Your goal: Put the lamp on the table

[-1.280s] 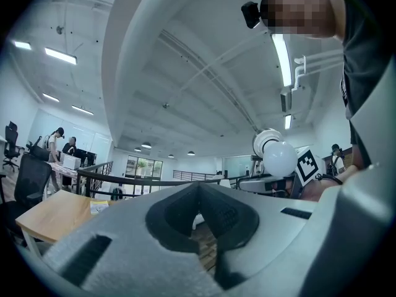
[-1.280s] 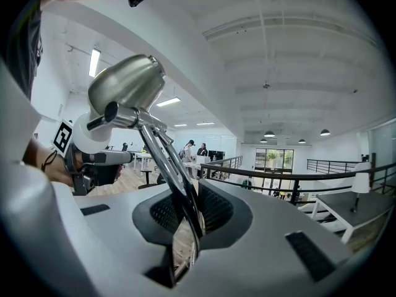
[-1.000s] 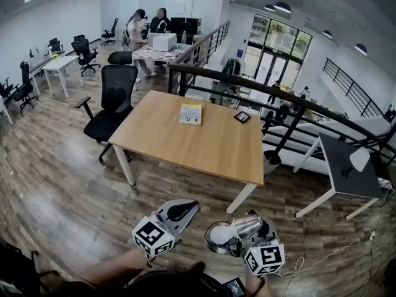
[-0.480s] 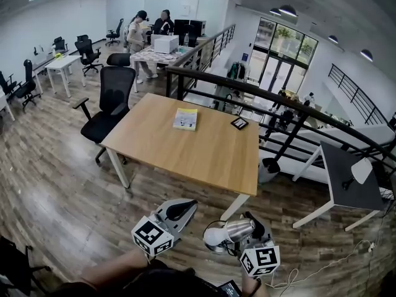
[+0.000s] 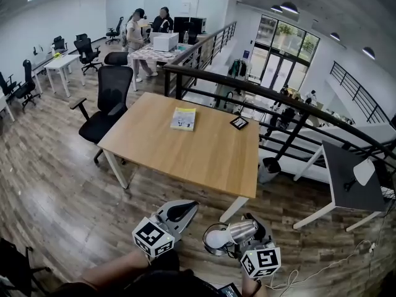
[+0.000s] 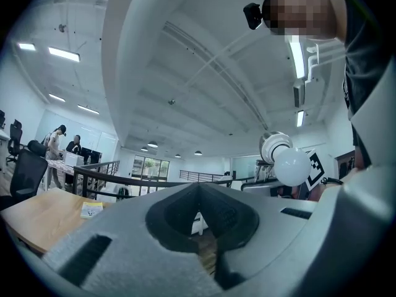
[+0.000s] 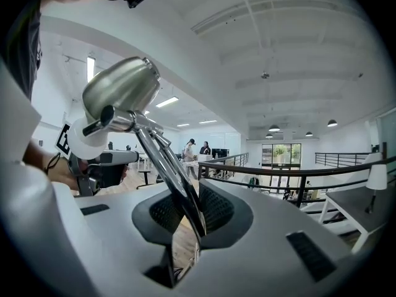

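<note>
Now: right hand-held gripper (image 7: 185,234) clamps lamp (image 7: 120,88) stem; left hand-held gripper (image 6: 199,212) closed, empty.

The left gripper (image 5: 178,210) is recorded as a pale grey moulded shell with black ribbed pads lining a teardrop-shaped recess. A white cube with black square markers (image 5: 153,237) is fixed behind it. The right gripper (image 7: 185,228) is built alike. A dark grey short sleeve (image 6: 361,73) is worn.
</note>
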Demonstrator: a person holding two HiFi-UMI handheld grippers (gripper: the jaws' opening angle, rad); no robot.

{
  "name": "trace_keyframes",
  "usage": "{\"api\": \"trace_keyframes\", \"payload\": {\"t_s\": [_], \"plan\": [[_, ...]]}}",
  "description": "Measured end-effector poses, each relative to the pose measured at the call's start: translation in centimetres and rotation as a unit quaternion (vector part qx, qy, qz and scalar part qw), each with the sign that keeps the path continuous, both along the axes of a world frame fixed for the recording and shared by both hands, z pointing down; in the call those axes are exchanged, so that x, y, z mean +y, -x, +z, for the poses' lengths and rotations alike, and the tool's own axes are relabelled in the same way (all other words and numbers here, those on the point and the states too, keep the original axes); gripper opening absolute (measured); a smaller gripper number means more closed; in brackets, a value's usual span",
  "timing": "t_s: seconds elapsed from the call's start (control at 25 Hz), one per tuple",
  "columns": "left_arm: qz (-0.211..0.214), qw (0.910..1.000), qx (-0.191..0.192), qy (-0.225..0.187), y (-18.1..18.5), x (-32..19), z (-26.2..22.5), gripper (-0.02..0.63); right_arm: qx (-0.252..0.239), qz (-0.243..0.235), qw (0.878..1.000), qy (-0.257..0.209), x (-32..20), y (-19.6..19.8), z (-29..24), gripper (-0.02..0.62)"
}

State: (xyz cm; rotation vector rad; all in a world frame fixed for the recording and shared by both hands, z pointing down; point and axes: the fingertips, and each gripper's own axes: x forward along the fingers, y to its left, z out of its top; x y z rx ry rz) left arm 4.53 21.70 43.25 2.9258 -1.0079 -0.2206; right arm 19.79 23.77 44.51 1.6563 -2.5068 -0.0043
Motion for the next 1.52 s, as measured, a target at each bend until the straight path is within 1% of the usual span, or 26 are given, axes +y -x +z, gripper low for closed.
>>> {"api": "trace_keyframes", "payload": {"t_s": [0.32, 0.52, 0.68, 0.88, 1.16, 1.32, 1.52], "plan": [[0.018, 0.9998, 0.005, 0.003, -1.8, -4.0, -0.1, 0.008, 0.0, 0.004, 1.0, 0.003, -3.3, -0.4, -0.3, 0.051], [0.026, 0.9996, 0.007, 0.008, -1.9, -8.3, 1.3, 0.008, -0.004, 0.015, 1.0, 0.004, -7.0, -0.6, 0.8, 0.051], [0.035, 0.9993, 0.01, 0.007, -1.7, -11.8, 1.1, 0.008, -0.001, 0.022, 1.0, 0.003, -10.0, -0.2, 0.5, 0.052], [0.051, 0.9986, 0.013, 0.005, -1.0, -16.5, 0.6, 0.008, 0.008, 0.03, 1.0, -0.003, -14.2, 1.0, -0.2, 0.051], [0.078, 0.9969, 0.012, -0.001, 0.1, -23.6, -0.7, 0.008, 0.003, 0.059, 0.998, 0.002, -20.9, 2.4, -0.6, 0.051], [0.087, 0.9961, 0.012, -0.005, 1.6, -26.6, -0.9, 0.008, 0.004, 0.069, 0.998, 0.0, -24.0, 3.6, -0.7, 0.051], [0.086, 0.9962, 0.012, -0.002, 4.2, -30.1, -0.6, 0.008, 0.0, 0.082, 0.997, -0.006, -27.5, 4.9, -1.0, 0.051]]}}
